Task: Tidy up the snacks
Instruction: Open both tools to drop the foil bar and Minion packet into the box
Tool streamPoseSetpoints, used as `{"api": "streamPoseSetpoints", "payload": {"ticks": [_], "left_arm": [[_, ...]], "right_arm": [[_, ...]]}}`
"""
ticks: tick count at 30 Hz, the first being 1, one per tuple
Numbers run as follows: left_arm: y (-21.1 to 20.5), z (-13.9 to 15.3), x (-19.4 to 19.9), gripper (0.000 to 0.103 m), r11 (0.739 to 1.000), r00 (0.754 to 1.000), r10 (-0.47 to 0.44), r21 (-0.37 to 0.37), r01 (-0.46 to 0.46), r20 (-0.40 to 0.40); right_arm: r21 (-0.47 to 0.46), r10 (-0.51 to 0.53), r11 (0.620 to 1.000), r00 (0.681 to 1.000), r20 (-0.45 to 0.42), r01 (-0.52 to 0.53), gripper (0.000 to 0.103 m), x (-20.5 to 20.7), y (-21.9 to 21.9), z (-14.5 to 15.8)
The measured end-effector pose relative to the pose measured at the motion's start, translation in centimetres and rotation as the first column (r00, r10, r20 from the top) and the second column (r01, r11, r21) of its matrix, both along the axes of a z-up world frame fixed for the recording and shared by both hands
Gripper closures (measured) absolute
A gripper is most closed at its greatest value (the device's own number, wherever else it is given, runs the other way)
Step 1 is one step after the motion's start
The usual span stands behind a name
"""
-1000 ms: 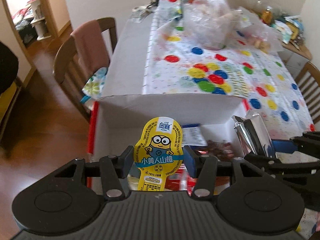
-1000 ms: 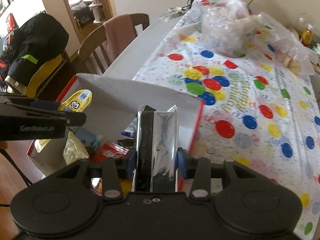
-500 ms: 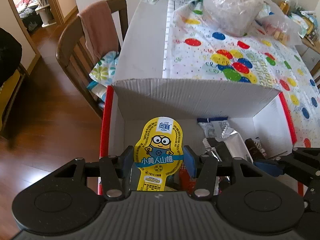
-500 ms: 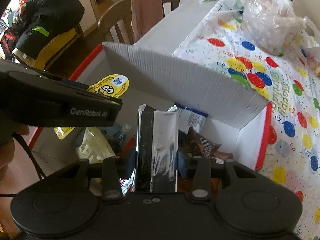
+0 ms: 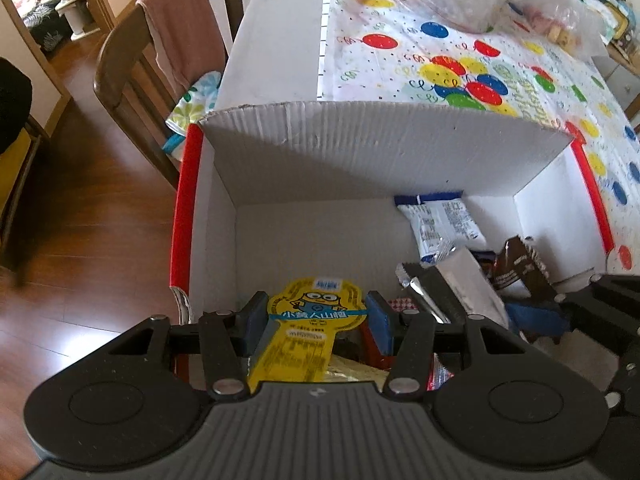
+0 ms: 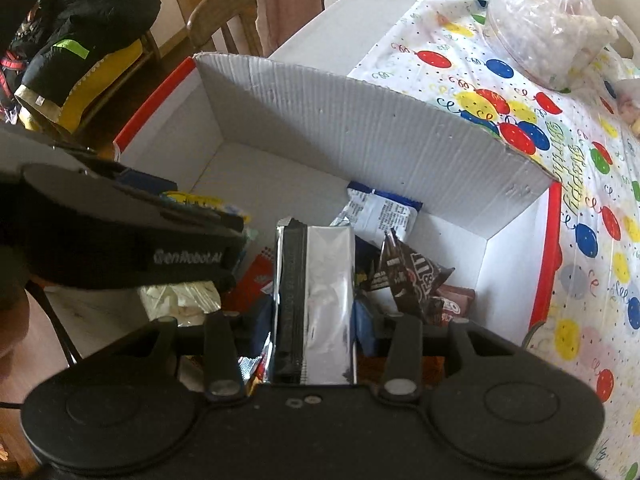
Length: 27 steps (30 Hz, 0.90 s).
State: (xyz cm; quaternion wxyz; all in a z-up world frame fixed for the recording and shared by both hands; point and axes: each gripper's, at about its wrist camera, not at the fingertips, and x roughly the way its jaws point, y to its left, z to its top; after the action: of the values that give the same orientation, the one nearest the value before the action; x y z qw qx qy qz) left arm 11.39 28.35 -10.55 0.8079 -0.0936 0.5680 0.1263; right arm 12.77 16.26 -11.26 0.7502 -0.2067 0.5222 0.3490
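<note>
Looking along the left gripper, its blue pads are spread a little wider than the yellow Minions snack pack, which lies tilted flat between them over the near left part of the white cardboard box; whether the pads touch it cannot be told. A blue-and-white packet leans at the far wall, beside a brown M&M's bag.

From the right wrist, the right gripper clamps an upright silver foil packet above the box's jumble of snacks. The box sits on a balloon-print tablecloth.
</note>
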Motion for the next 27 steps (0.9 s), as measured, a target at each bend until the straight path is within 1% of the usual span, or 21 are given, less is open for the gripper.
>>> {"api": "streamPoseSetpoints", "payload": {"ticks": [5,7,11,12,15,17,21,24,26,27], "left_arm": [[-0.3,0.3,-0.2,0.049,1.0,1.0,-0.001,-0.002,0.001,0.007],[-0.3,0.5,-0.4,0.043,1.0,1.0,0.002,0.0,-0.002,0.011],[-0.6,1.4,-1.0,0.04,1.0,0.999,0.006,-0.004,-0.006,0.039],[-0.7,1.7,-1.1,0.038,1.0,0.999,0.006,-0.007,-0.006,0.046],[-1.1,2.6,-1.7,0.033,1.0,0.997,0.0,-0.007,0.0,0.075],[-1.4,3.3,-2.2,0.033,1.0,0.995,0.0,-0.006,0.0,0.097],[-1.9,4.8,-3.0,0.03,1.0,0.988,-0.003,-0.019,0.006,0.152],[-2.6,6.0,-3.7,0.028,1.0,0.981,-0.015,-0.01,0.017,0.194],[-3.0,6.8,-4.2,0.028,1.0,0.976,-0.021,-0.004,0.022,0.219],[-3.3,7.2,-4.5,0.028,1.0,0.973,-0.025,0.001,0.025,0.229]], "right_arm": [[0.017,-0.015,1.0,1.0,-0.005,0.015,0.054,0.1,-0.6,0.4],[0.027,-0.021,0.999,1.0,-0.004,0.021,0.051,0.1,-1.0,0.8],[0.057,-0.038,0.998,0.999,-0.004,0.039,0.045,-0.1,-2.2,1.8],[0.067,-0.043,0.997,0.999,-0.003,0.043,0.042,-0.2,-2.6,2.0],[0.1,-0.057,0.993,0.998,-0.002,0.056,0.04,-0.3,-3.6,3.0],[0.123,-0.068,0.99,0.998,0.001,0.068,0.036,-0.5,-4.4,3.6],[0.174,-0.082,0.982,0.996,0.02,0.077,0.021,-1.1,-5.9,5.1],[0.213,-0.088,0.974,0.996,0.034,0.079,0.019,-1.4,-7.2,6.3],[0.242,-0.097,0.967,0.994,0.042,0.084,0.014,-1.6,-8.0,7.1],[0.257,-0.102,0.963,0.994,0.05,0.086,0.008,-1.8,-8.5,7.5]]}}
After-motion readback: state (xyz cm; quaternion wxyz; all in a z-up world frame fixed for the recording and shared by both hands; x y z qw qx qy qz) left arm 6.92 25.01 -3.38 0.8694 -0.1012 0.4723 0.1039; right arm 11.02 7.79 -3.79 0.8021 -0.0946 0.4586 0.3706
